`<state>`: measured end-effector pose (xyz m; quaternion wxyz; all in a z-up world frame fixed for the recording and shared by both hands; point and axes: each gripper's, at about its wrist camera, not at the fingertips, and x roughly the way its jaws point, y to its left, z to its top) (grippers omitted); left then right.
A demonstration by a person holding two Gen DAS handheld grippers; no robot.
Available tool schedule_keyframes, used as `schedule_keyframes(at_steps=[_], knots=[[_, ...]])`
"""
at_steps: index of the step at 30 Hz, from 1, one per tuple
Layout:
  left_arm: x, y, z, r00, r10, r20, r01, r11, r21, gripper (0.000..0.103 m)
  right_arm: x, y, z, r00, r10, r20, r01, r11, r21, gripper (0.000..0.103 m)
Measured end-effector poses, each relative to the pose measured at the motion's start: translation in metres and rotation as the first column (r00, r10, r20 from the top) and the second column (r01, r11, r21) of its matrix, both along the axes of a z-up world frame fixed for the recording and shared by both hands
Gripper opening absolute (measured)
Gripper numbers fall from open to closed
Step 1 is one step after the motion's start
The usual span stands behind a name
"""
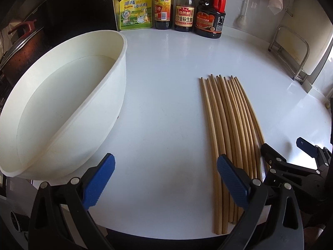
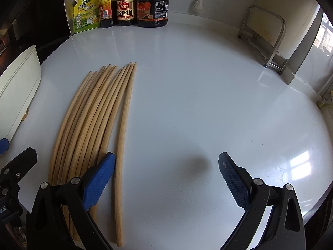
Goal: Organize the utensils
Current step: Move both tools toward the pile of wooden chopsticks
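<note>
1. While both arms are hovering low over the white counter (image 1: 166, 83), the left gripper (image 1: 166, 166) is gaping wide with nothing between its blue pads (image 1: 98, 181).
2. The right gripper (image 2: 166, 165) is also standing wide open and holding nothing; its left pad (image 2: 100, 179) is lying over the near ends of the chopsticks (image 2: 93, 114).
3. The chopsticks are lying flat on the counter in a tight row, side by side and touching, with their tips pointing toward the back wall.
4. One chopstick (image 2: 122, 135) is sitting slightly apart at the right edge of the row, running between the right gripper's pads but nearer the left one.
5. In the left wrist view the same row (image 1: 231, 129) is passing under and behind that gripper's right pad (image 1: 233, 183), and the right gripper (image 1: 291, 156) is showing just beyond it at the right edge.
6. A white tub (image 1: 62, 104) is resting on the counter to the left of the chopsticks, well apart from them, and seeming to hold nothing.
7. Along the back wall a yellow-green pouch (image 1: 135, 10) and three dark sauce bottles (image 1: 185, 8) are standing upright in a line.
8. A metal rack (image 2: 266, 39) is standing at the far right corner of the counter.
</note>
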<state>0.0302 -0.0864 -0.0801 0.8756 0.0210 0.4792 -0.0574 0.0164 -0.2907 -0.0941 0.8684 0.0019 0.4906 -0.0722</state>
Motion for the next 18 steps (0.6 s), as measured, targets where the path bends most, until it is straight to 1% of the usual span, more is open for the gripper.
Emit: schedule_keyframes(at_steps=[5,9,14,18], knots=[[0.000,-0.008,-0.001,1.000,-0.015,0.016,0.015,1.000,0.022,0.097,-0.001,-0.009,-0.001,1.000,-0.009,0.005,0.009,1.000,-0.001,0.094],[0.003,-0.012,-0.007,1.000,-0.017,0.002,0.017,0.999,0.051,0.097,-0.001,-0.017,-0.002,1.000,-0.008,0.010,0.007,1.000,0.006,0.094],[0.007,-0.011,-0.010,1.000,-0.013,-0.014,0.014,0.999,0.029,0.097,-0.002,-0.021,-0.001,1.000,-0.003,0.014,0.003,1.000,0.001,0.094],[0.009,-0.014,-0.012,1.000,-0.013,-0.012,0.014,0.999,0.036,0.097,-0.002,-0.021,-0.002,1.000,0.001,0.021,-0.002,1.000,0.002,0.094]])
